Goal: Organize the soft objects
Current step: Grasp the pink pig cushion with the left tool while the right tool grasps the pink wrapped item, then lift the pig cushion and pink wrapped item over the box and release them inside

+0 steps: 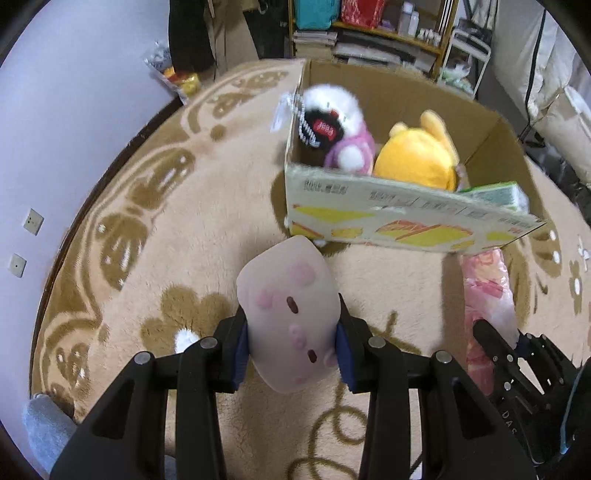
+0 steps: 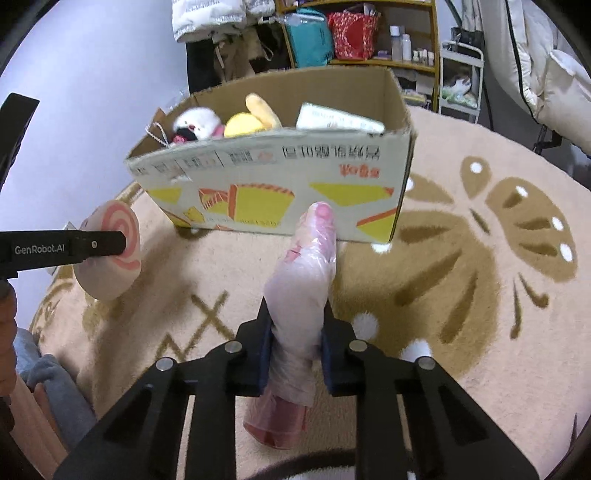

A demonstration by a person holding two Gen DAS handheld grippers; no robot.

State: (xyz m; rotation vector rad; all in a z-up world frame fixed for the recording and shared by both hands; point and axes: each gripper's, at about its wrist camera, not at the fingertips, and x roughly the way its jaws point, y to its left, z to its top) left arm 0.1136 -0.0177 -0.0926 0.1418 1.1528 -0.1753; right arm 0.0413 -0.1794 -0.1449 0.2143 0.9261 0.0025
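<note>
My left gripper (image 1: 291, 339) is shut on a pale pink plush with a swirl on its back (image 1: 288, 314), held above the rug in front of the cardboard box (image 1: 406, 221). It also shows in the right wrist view (image 2: 110, 254). My right gripper (image 2: 297, 339) is shut on a pink toy wrapped in clear plastic (image 2: 306, 280), which points at the box front (image 2: 277, 188). The wrapped toy shows at the right of the left wrist view (image 1: 487, 302). Inside the box lie a white and purple plush (image 1: 340, 125) and a yellow plush (image 1: 417, 151).
A beige and brown patterned round rug (image 2: 480, 258) covers the floor. Shelves with bags and bottles (image 2: 354, 33) stand behind the box. A white wall (image 1: 66, 110) runs on the left. A green and white packet (image 1: 498, 194) leans in the box.
</note>
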